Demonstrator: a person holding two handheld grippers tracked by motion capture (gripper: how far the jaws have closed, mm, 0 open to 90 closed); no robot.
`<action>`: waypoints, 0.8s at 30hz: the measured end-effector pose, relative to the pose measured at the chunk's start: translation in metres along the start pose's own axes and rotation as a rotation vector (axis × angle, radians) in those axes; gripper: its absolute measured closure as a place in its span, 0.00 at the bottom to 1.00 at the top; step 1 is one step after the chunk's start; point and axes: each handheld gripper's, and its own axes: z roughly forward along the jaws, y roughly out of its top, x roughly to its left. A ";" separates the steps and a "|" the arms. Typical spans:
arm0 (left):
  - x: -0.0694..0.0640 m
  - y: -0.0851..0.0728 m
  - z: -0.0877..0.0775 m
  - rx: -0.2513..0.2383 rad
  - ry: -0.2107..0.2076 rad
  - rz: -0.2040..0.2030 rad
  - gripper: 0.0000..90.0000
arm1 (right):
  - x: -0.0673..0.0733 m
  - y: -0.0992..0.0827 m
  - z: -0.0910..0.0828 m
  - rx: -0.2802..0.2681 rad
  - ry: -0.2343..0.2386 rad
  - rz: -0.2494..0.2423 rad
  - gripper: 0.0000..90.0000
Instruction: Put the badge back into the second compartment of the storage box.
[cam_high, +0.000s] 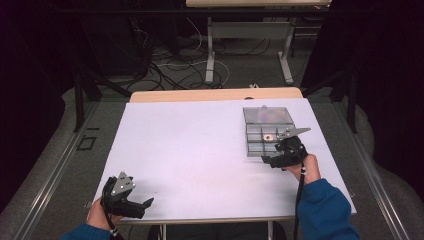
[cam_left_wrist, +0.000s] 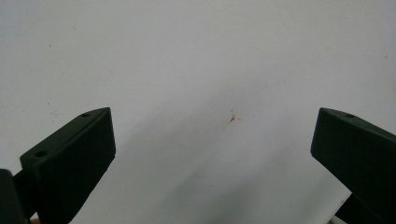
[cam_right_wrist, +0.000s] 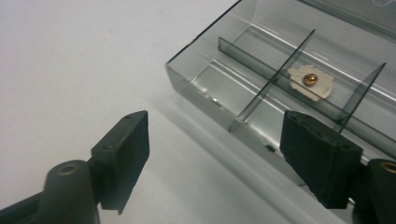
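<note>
Up front on the right: clear compartment box (cam_high: 267, 131) on the white table top (cam_high: 200, 150), near the far right corner, lid raised at the far side. Lying in a middle compartment, small pale piece with a brass-coloured centre (cam_right_wrist: 310, 82); compartments nearest the front wall seem bare. Hovering just beside the box's near right corner, right gripper (cam_high: 274, 161), jaws spread wide, gripping nothing; in the right gripper view (cam_right_wrist: 215, 161), one jaw over bare table, the other in front of the box's near wall, whether touching or not cannot be told. Blue sleeve (cam_high: 322, 210) coming in over the right part of the near edge.

Down at the near left corner: left gripper (cam_high: 146, 205), also released and holding nothing, jaw tips close to the table's near edge. Seen between its parted jaws in the left gripper view (cam_left_wrist: 212, 140), plain white surface with one tiny reddish speck (cam_left_wrist: 232, 118).

Between the two grippers, broad bare stretch of table top, running open to the left edge and back to the wooden strip (cam_high: 215, 94) along the far edge.
</note>
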 end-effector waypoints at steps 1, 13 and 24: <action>0.000 0.000 0.000 0.000 0.000 0.000 0.00 | 0.002 -0.001 -0.001 0.000 0.012 -0.002 0.23; 0.000 0.000 0.000 0.000 -0.001 0.001 0.00 | 0.026 -0.016 -0.017 -0.004 0.060 -0.054 0.10; 0.000 0.000 0.000 0.001 -0.002 0.000 0.00 | 0.039 -0.031 -0.027 0.009 0.078 -0.068 0.03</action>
